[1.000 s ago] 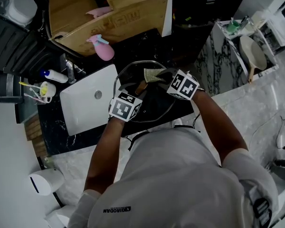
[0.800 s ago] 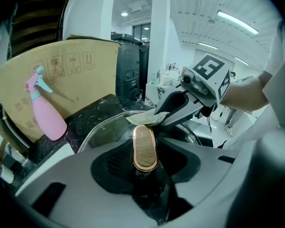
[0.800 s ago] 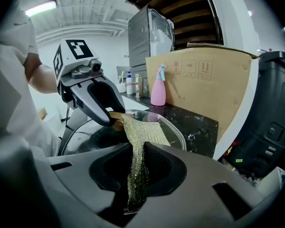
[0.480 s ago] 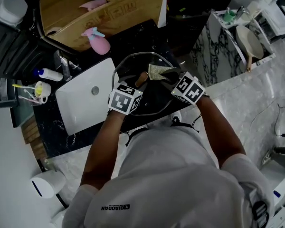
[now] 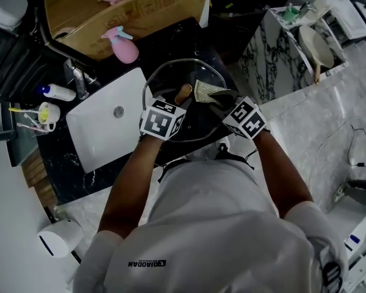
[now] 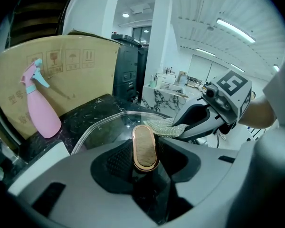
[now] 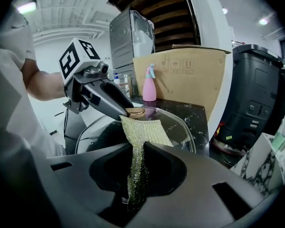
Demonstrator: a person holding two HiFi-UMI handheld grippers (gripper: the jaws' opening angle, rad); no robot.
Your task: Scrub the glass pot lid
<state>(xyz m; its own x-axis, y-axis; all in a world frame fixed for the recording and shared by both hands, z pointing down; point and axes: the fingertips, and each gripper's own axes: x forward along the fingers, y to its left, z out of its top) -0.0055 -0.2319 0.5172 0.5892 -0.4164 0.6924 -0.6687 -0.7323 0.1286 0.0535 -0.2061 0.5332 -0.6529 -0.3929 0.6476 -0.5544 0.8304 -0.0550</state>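
Observation:
The glass pot lid point(image 5: 160, 73) lies on the black counter beside the sink, its brown oval handle point(image 5: 183, 93) at the middle. My left gripper point(image 5: 177, 104) is shut on that handle point(image 6: 144, 147), which stands between its jaws above the lid glass point(image 6: 102, 127). My right gripper point(image 5: 222, 99) is shut on a green-gold scrub cloth point(image 5: 206, 91). In the right gripper view the cloth point(image 7: 141, 134) runs from the jaws out onto the lid point(image 7: 183, 125), just right of the handle point(image 7: 135, 111). The left gripper point(image 7: 126, 114) reaches in from the left.
A white sink basin point(image 5: 100, 133) with a tap point(image 5: 78, 84) lies left of the lid. A pink spray bottle point(image 5: 123, 47) and an open cardboard box point(image 5: 134, 8) stand behind. A cup of toothbrushes point(image 5: 44, 113) sits far left. A marble-sided shelf point(image 5: 274, 47) is at right.
The head view has drifted, so everything sits a little higher in frame. The right gripper has slid the cloth slightly across the lid. The left gripper keeps its hold on the handle.

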